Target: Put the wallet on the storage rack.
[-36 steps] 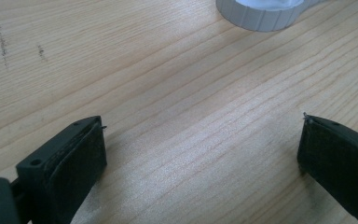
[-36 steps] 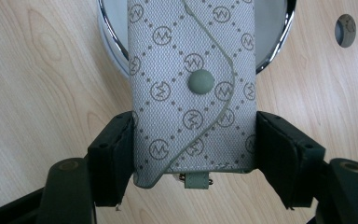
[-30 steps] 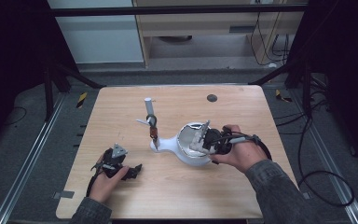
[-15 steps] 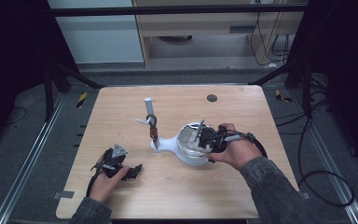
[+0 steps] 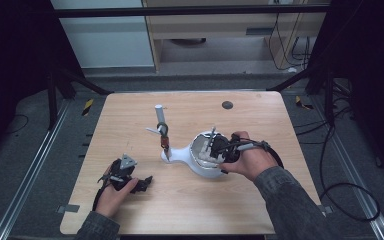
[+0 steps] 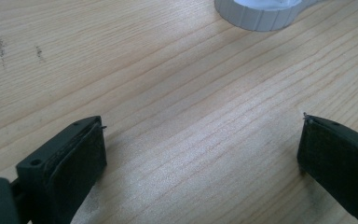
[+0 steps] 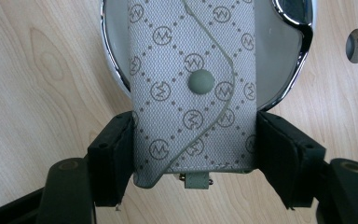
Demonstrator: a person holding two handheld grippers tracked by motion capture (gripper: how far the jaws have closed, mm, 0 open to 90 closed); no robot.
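Fingers [image 7: 112, 158] of the right gripper [image 7: 193, 154] clamp the near end of a grey woven fabric pouch with a printed monogram pattern and a round snap button [image 7: 193, 84], one black pad on each long edge. A small tab with a metal clasp pokes out of the pouch's near end, between the fingers. Beyond the grip, the pouch reaches over a shallow white round dish with a shiny chrome rim [image 7: 109, 70], which seems to be the head of a white long-handled lamp-like object [image 5: 200, 160] resting on the pale wooden table [image 5: 260, 120]; whether the pouch touches the dish or hangs just above it cannot be told.

Nearer the person, the left gripper [image 5: 130, 180] rests low on the table with its fingers [image 6: 70, 158] spread wide and empty, bare wood between them.

Farther back, a slim white upright post with dark clips [image 5: 161, 127] stands near the handle end of the white object, and a small dark round disc [image 5: 227, 105] lies near the table's far edge.

The pouch looks light and soft; it is likely to sag or fold where it is unsupported, and the woven cloth should grip well against the pads. Squeezing across the two stitched edges near one end, as now, seems the sound hold, keeping off the snap flap so it does not pop open.
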